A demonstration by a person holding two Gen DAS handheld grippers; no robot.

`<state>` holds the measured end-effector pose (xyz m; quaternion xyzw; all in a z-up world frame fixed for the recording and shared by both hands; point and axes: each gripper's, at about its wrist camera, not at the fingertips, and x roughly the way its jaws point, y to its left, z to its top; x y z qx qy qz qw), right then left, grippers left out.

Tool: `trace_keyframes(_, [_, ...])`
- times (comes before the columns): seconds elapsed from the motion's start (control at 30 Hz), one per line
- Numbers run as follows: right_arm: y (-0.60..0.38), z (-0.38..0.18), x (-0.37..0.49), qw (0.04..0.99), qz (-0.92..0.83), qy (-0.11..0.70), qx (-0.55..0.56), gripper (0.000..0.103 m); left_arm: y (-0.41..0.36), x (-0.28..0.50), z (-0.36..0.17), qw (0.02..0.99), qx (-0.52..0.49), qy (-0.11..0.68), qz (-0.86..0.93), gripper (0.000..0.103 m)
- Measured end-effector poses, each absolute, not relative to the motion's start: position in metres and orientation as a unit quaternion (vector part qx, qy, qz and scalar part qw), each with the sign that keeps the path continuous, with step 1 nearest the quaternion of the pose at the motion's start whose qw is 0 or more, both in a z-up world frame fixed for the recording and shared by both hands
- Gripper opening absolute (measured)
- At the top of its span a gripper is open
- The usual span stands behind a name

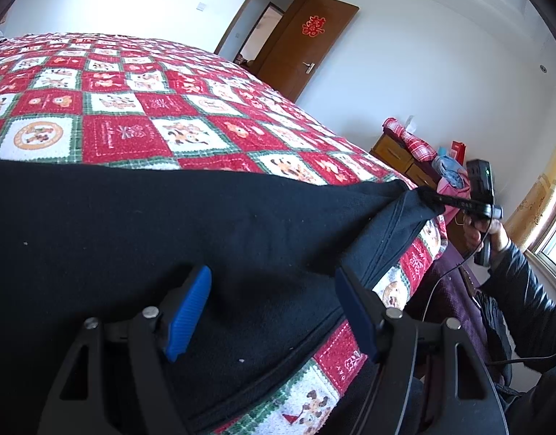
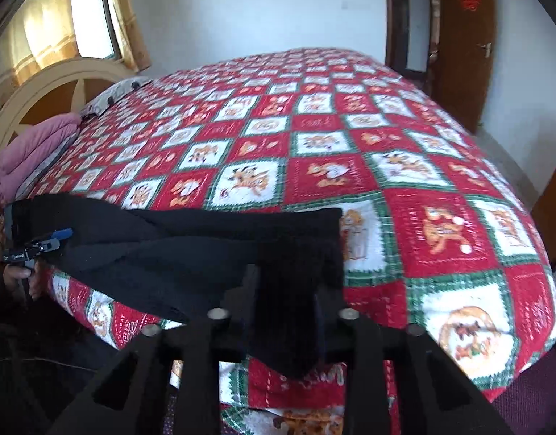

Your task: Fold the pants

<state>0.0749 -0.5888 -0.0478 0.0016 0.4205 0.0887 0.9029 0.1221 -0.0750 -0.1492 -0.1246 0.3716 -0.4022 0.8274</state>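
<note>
Black pants [image 1: 169, 224] spread along near edge of quilted bed [image 1: 140, 108]; right gripper [image 2: 289, 326] clamped on one end for folding, left gripper [image 1: 274, 311] apart over cloth.

The left wrist view sits low and close over the black pants [image 1: 169, 224] at the bed's near edge, facing along the quilt [image 1: 133, 108] toward the door [image 1: 307, 43]. The right wrist view looks from the pants' other end, down across the same quilt, pants and door.
</note>
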Motion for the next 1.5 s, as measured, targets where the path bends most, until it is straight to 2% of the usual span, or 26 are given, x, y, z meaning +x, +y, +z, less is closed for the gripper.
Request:
trace_keyframes(0.17, [-0.572,-0.014,0.098,0.911,0.091,0.397,-0.071,0.005,-0.074,0.121,-0.150,0.829,-0.129,0.367,-0.402,0.074])
trace_keyframes(0.37, [-0.549,0.055,0.095,0.954,0.111,0.229,-0.161,0.005,-0.075,0.119,-0.151,0.834,-0.135,0.361,-0.395,0.074])
trace_keyframes(0.47, [-0.543,0.037,0.086,0.940,0.099,0.194,-0.263,0.005,-0.075,0.118,-0.151,0.836,-0.134,0.358,-0.394,0.074])
trace_keyframes(0.57, [-0.553,-0.009,0.086,0.907,0.087,0.270,-0.311,0.005,-0.076,0.118,-0.151,0.838,-0.129,0.355,-0.394,0.074])
trace_keyframes(0.6, [-0.561,-0.019,0.083,0.902,0.082,0.297,-0.304,0.005,-0.076,0.117,-0.152,0.838,-0.129,0.354,-0.395,0.075])
trace_keyframes(0.67, [-0.573,-0.020,0.076,0.903,0.088,0.328,-0.262,0.023,-0.077,0.117,-0.151,0.838,-0.125,0.353,-0.396,0.076])
trace_keyframes(0.7, [-0.579,-0.016,0.072,0.905,0.078,0.338,-0.245,0.024,-0.078,0.117,-0.151,0.838,-0.123,0.353,-0.396,0.077])
trace_keyframes(0.87, [-0.612,0.012,0.063,0.920,0.015,0.366,-0.139,0.024,-0.079,0.117,-0.151,0.840,-0.128,0.354,-0.392,0.078])
trace_keyframes(1.03, [-0.635,0.019,0.050,0.916,0.007,0.381,0.127,0.027,-0.079,0.116,-0.150,0.839,-0.129,0.354,-0.391,0.078])
trace_keyframes(1.23, [-0.628,-0.019,0.063,0.891,-0.018,0.417,0.176,0.028,-0.079,0.117,-0.151,0.839,-0.132,0.355,-0.391,0.079])
trace_keyframes(1.43, [-0.647,-0.053,0.095,0.862,0.032,0.434,0.261,0.028,-0.079,0.116,-0.152,0.841,-0.134,0.349,-0.391,0.079])
trace_keyframes(1.5, [-0.644,-0.060,0.100,0.861,0.020,0.441,0.252,0.025,-0.078,0.115,-0.152,0.842,-0.133,0.346,-0.392,0.079])
